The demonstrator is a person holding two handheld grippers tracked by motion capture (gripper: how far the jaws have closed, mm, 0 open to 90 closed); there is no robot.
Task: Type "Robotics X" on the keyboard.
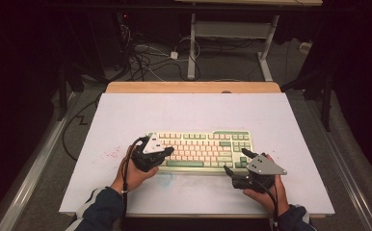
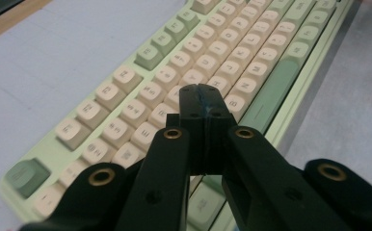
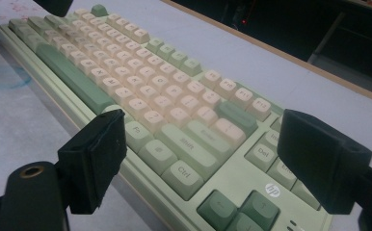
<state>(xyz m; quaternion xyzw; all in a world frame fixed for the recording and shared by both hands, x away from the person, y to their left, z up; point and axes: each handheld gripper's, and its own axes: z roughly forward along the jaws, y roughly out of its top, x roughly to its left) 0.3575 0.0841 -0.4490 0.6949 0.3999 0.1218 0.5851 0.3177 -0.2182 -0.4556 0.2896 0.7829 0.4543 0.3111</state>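
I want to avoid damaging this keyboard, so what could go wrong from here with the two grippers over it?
1. The left gripper is shut, its tip just above the middle letter keys of the keyboard; a broad tip could press two neighbouring keys at once.
2. The right gripper is open, straddling the keyboard's right end near the Ctrl and Shift keys; lowering it might snag a keycap or nudge the keyboard across the table.

High view looks down; both gripper views face the keyboard (image 1: 201, 149) closely from opposite ends.
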